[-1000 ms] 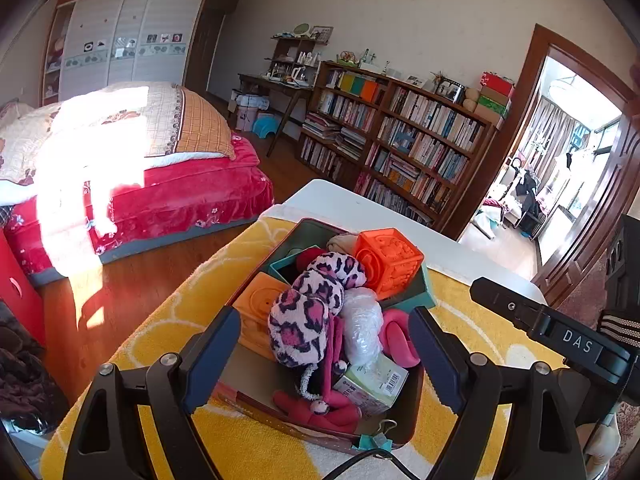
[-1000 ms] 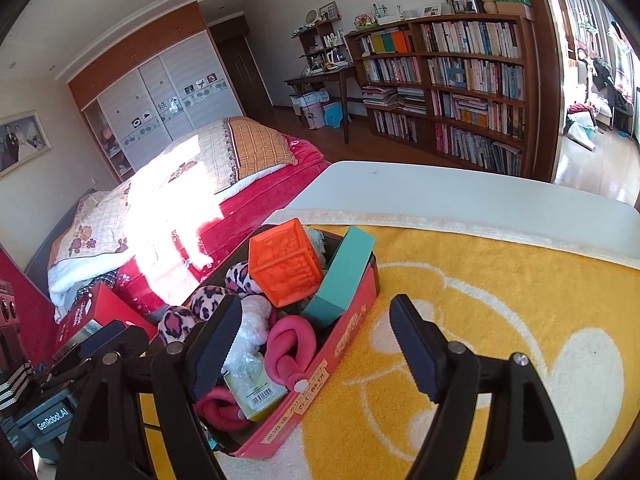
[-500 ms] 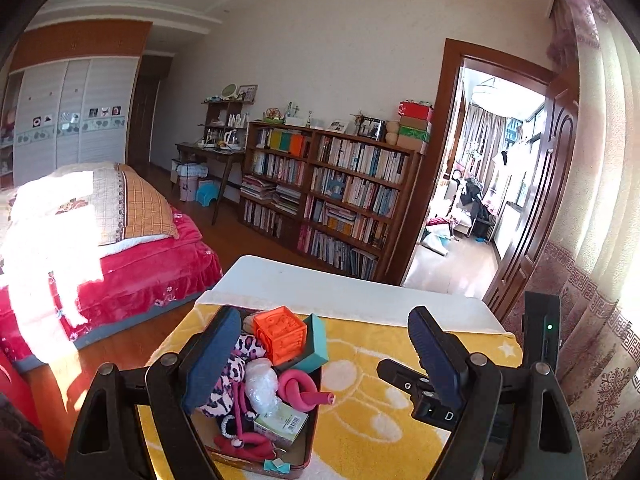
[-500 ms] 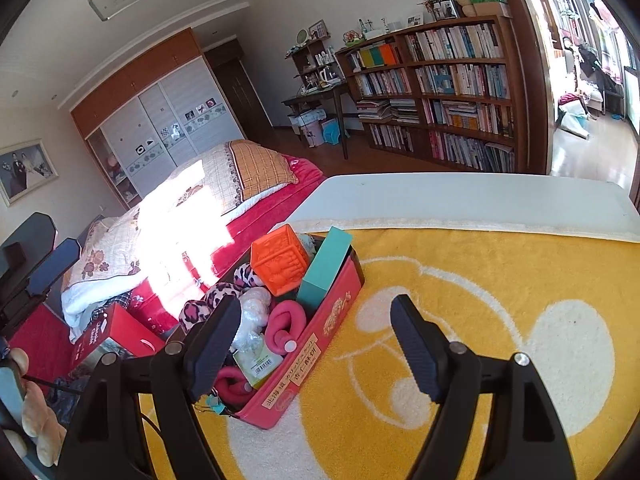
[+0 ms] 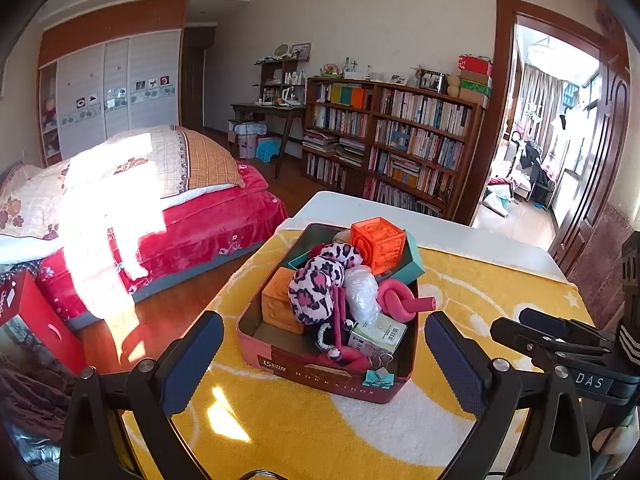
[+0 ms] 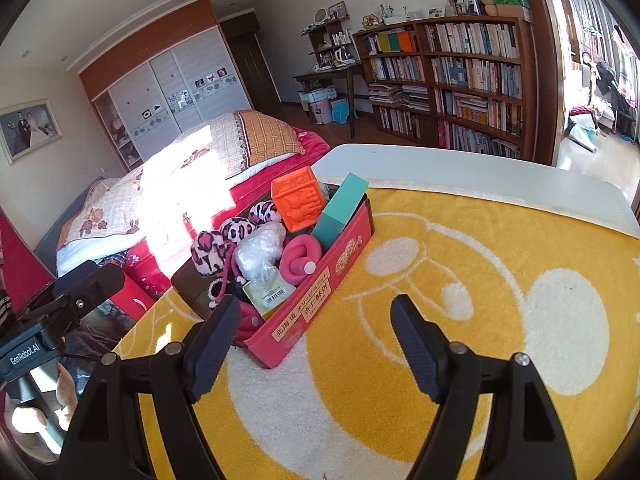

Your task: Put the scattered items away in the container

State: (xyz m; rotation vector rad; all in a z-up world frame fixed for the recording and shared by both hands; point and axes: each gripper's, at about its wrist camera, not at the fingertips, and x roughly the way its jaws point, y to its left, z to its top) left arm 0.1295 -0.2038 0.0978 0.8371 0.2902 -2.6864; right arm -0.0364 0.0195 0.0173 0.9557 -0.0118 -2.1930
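Tin [image 5: 320, 378] ctr frame on yellow towel [image 5: 304, 436], packed w/ toys. L gripper [image 5: 322, 356] jaws just widened, apart, nothing held. R gripper [image 6: 310, 344] apart, empty, tin at its upper left.

- Red tin container [image 5: 320, 376], rectangular and open-topped, sits on a yellow towel, heaped full.
- Orange embossed cube [image 5: 378, 243] perches on top at the far end, tilted.
- Teal box [image 6: 340, 206] leans against the long wall.
- Leopard-print plush [image 5: 316, 286] (pink and black) lies beside a knotted pink tube [image 5: 400, 300].
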